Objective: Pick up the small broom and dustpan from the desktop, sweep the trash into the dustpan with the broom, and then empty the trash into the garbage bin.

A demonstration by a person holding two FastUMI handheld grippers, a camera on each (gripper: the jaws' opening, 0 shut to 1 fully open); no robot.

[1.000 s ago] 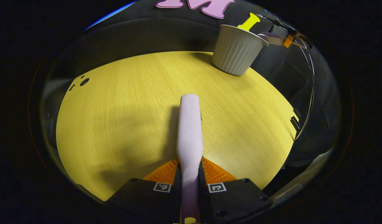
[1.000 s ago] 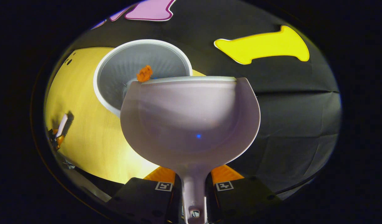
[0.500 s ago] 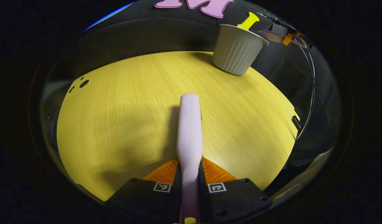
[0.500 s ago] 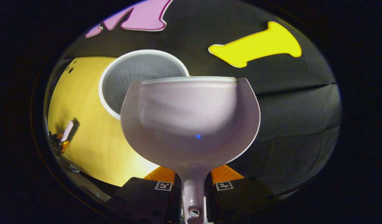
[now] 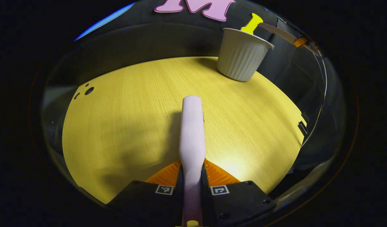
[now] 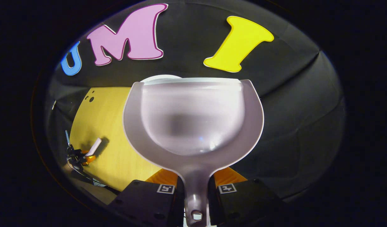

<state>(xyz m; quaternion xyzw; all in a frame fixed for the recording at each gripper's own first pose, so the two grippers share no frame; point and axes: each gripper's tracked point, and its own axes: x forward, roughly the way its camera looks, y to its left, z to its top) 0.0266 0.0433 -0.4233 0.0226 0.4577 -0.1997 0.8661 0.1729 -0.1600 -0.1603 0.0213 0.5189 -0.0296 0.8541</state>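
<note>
My left gripper [image 5: 191,168] is shut on the pale lilac broom [image 5: 191,126], which points forward low over the yellow desktop [image 5: 124,126]. In the right gripper view my right gripper [image 6: 196,178] is shut on the handle of the lilac dustpan [image 6: 193,123]. The pan is held up roughly level and its bowl looks bare. Just behind its front lip peeks the white rim of the garbage bin [image 6: 161,76]. In the left gripper view the ribbed white bin [image 5: 242,55] stands at the desk's far right, with the dustpan [image 5: 277,29] edge-on above and right of it.
The right gripper view shows the left gripper [image 6: 78,157] with the broom [image 6: 94,146] far off at the desktop's [image 6: 108,126] left edge. The black cloth wall rises close behind the bin. Small holes [image 5: 88,90] mark the desk's far left corner.
The dustpan tipped over the bin and an orange scrap at its lip dropped out of sight. The pan has since swung back up and away, hiding most of the bin. The left gripper barely moved.
</note>
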